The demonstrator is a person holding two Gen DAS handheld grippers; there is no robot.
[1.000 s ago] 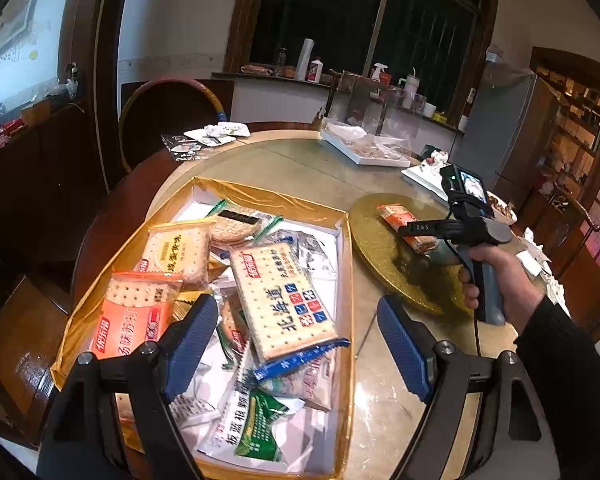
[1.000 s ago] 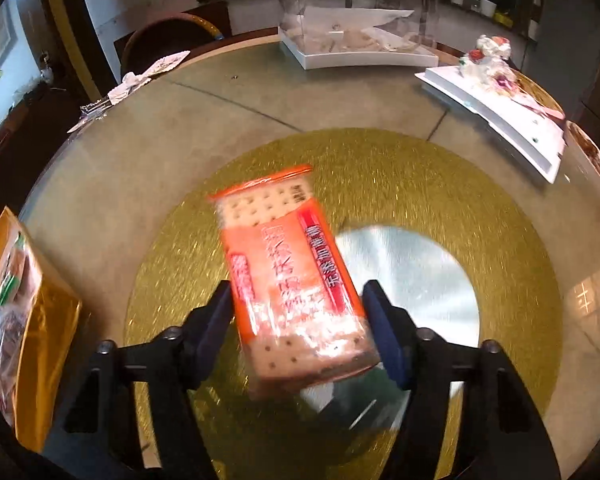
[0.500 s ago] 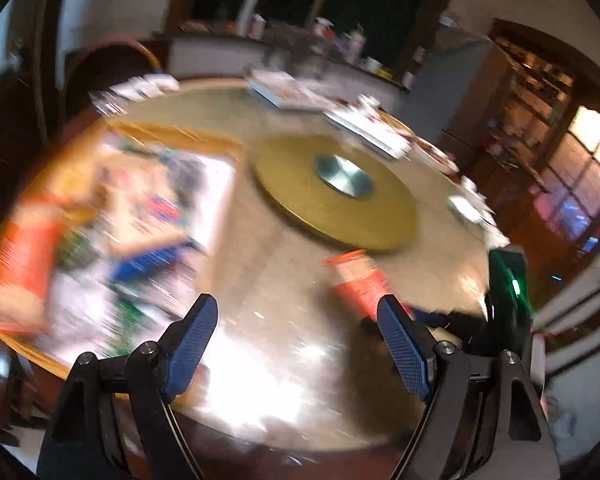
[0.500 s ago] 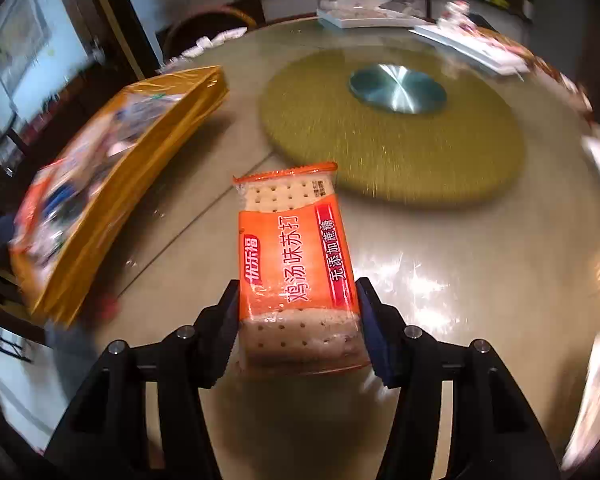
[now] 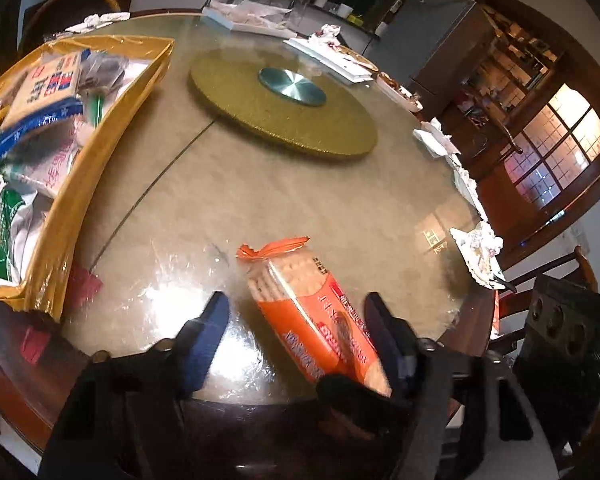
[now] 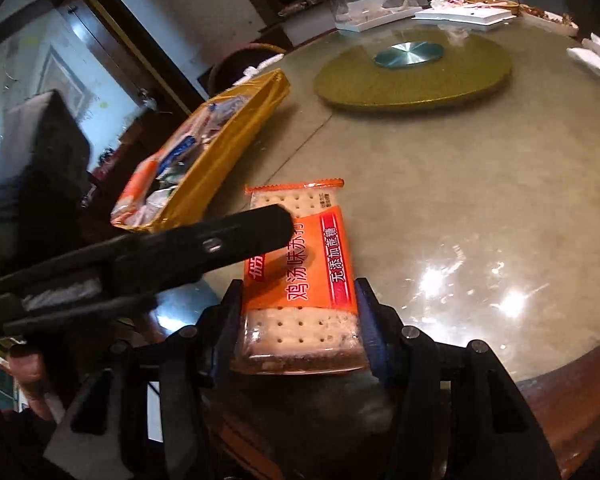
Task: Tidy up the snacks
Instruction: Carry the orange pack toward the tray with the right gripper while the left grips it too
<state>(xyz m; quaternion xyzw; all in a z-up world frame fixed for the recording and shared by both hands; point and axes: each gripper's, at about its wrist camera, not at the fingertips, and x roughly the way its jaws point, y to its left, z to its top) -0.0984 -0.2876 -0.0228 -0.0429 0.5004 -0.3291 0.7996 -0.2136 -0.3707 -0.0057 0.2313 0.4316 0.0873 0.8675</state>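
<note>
Handover of orange cracker packet: clamped in right tool, left tool closing around it (pads not yet touching); release best delayed until grip is confirmed.

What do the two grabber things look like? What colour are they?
Both are black plastic claws with silver screws. The left gripper has two fingers with dark blue ridged pads. The right gripper has the same blue pads and black arms. No cable, sleeve or lettering is visible on them.
</note>
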